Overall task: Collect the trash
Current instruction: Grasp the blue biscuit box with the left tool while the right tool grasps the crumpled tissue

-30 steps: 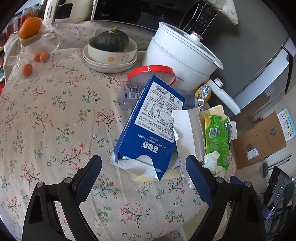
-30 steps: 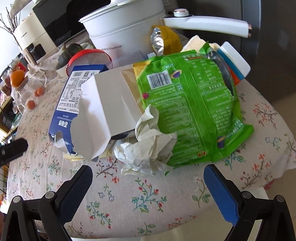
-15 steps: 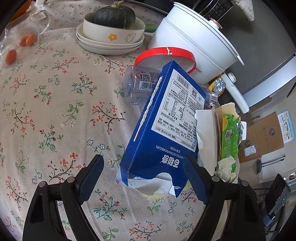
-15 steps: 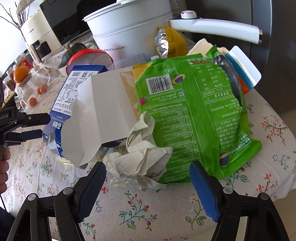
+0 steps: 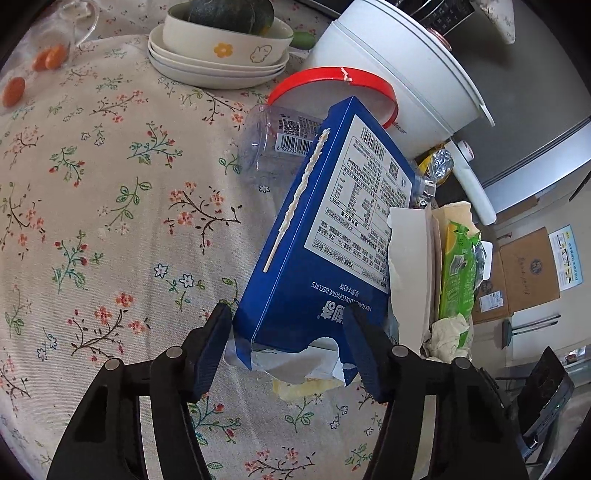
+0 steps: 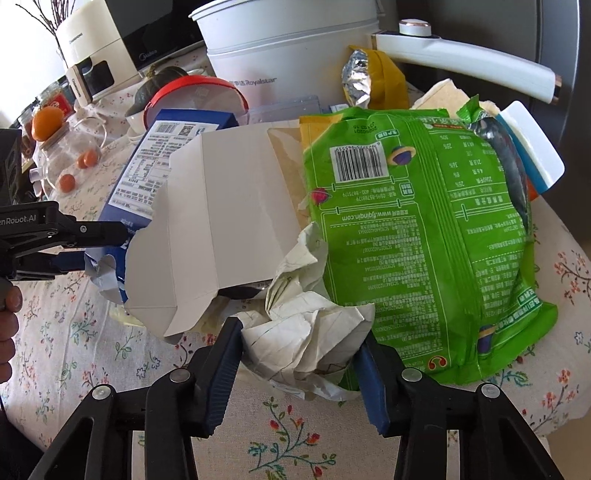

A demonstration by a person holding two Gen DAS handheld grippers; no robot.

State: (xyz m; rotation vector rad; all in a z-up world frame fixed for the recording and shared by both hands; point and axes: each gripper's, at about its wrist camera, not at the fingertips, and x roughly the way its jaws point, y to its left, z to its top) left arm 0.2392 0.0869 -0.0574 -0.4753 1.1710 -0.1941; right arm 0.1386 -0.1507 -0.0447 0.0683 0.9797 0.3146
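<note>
Left wrist view: left gripper (image 5: pixel 286 350), angled down, jaws just closing, pads against the torn blue biscuit box (image 5: pixel 325 251) on the floral tablecloth (image 5: pixel 92 221). Right gripper (image 6: pixel 299 365), also closing, clamps crumpled paper (image 6: pixel 306 332) beside the green snack bag (image 6: pixel 424 236); a white carton (image 6: pixel 221 229) lies between.

Readable on the white electric pot (image 6: pixel 291 48): "Royalstar". On the blue biscuit box (image 5: pixel 332 236), printed upside down: "DECORATIVE BISCUITS", next to a barcode and small unreadable print. On the green snack bag (image 6: pixel 424 236): "www.fjqinqin.com" and "400-8875179"; on the left gripper (image 6: pixel 92 240): "Robot.AI"; on the black microwave (image 6: pixel 147 33): "Midea".
</note>
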